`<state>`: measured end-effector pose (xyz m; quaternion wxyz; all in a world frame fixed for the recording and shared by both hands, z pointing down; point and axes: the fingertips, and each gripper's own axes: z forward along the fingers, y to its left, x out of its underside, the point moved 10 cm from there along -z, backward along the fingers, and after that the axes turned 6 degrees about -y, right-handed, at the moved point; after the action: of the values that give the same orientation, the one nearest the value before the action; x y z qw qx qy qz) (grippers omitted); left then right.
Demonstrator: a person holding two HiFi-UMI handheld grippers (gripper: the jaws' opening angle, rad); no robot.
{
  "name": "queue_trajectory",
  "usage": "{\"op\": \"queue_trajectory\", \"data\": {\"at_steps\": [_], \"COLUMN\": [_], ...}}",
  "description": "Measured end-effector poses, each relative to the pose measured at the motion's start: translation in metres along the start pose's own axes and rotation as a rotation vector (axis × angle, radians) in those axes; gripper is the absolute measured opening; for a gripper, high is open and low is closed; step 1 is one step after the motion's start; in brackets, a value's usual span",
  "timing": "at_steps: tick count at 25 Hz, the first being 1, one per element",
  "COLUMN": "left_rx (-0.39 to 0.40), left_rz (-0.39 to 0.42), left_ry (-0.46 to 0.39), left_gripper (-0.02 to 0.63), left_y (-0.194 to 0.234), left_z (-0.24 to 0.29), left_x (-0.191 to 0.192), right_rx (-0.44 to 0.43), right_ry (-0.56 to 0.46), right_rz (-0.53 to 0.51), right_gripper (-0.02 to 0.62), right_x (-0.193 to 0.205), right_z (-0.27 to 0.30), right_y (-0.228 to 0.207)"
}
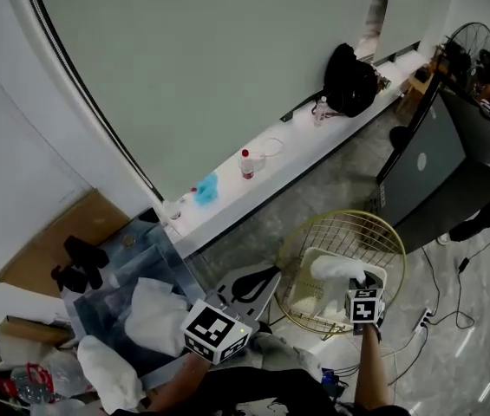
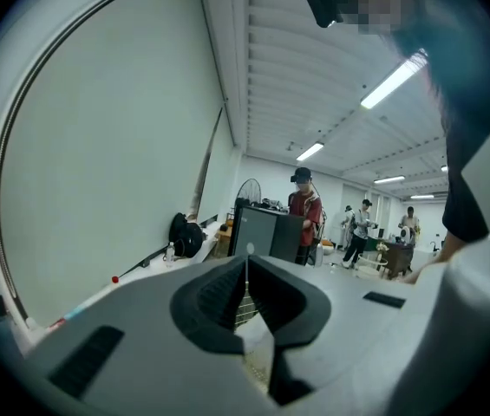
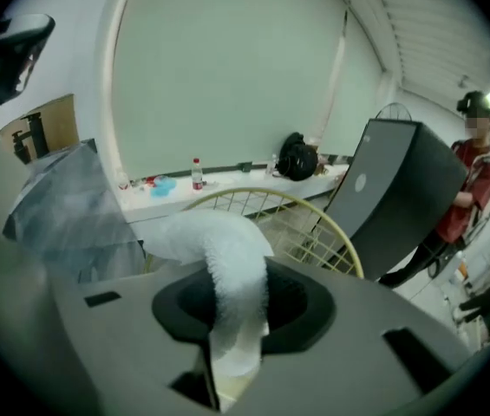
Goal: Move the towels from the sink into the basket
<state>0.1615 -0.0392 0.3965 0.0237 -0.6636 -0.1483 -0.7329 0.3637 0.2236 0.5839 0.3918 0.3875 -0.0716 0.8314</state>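
Towel (image 3: 214, 237) — clamped in right hand-held gripper (image 3: 227, 315), over basket (image 3: 341, 238).

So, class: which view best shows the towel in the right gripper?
The right gripper view: the towel sits close up, pinched between the jaws. The head view shows it small over the basket; the left gripper view misses it.

I seem to be working in an open lab or office hall. Long strip lights (image 2: 392, 81) run along a slatted ceiling, and several people (image 2: 305, 219) stand about far off. A floor fan (image 1: 470, 43) stands by the wall. A power strip (image 1: 421, 321) and loose cables (image 1: 458, 317) lie on polished stone floor (image 1: 340, 185).
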Motion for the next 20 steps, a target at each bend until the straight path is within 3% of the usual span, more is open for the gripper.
{"op": "queue_trajectory", "data": {"at_steps": [4, 7, 9, 13, 20], "left_rx": [-0.057, -0.106, -0.136, -0.191, -0.293], "left_rz": [-0.003, -0.006, -0.01, -0.015, -0.013], "left_ry": [0.014, 0.017, 0.015, -0.001, -0.035], "left_gripper": [0.014, 0.014, 0.014, 0.014, 0.014], "left_y": [0.009, 0.016, 0.02, 0.026, 0.034], "left_z": [0.004, 0.004, 0.002, -0.007, -0.036], "left_x": [0.002, 0.002, 0.002, -0.002, -0.009], "right_rx": [-0.048, -0.122, -0.155, -0.202, -0.288], "right_ry": [0.143, 0.29, 0.321, 0.23, -0.118], "right_rz": [0.002, -0.006, -0.022, -0.039, -0.071], "right_gripper": [0.116, 0.23, 0.252, 0.261, 0.199], "right_x": [0.029, 0.045, 0.045, 0.02, -0.076], "right_z": [0.046, 0.066, 0.068, 0.058, 0.016], "right_y": [0.001, 0.01, 0.014, 0.017, 0.031]}}
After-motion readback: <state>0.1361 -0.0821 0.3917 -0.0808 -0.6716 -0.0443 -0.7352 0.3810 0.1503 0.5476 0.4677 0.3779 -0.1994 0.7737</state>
